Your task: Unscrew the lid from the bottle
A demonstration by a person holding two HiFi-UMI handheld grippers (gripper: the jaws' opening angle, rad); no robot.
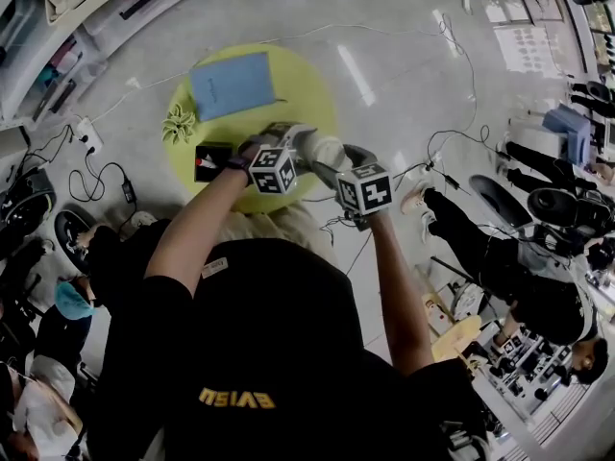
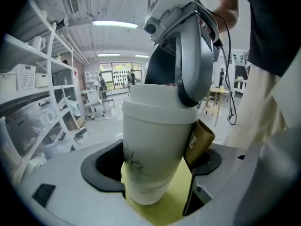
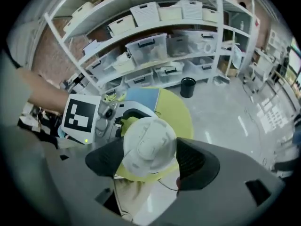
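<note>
The left gripper is clamping the body of the white cylindrical plastic bottle, holding it in the air over the round yellow table. The right gripper is gripping the bottle's white domed lid, with both pads touching its rim.

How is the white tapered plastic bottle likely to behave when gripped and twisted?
The white tapered plastic bottle looks smooth and narrows toward its base, so it may slip in the left gripper. The wide white lid probably makes it top-heavy.
</note>
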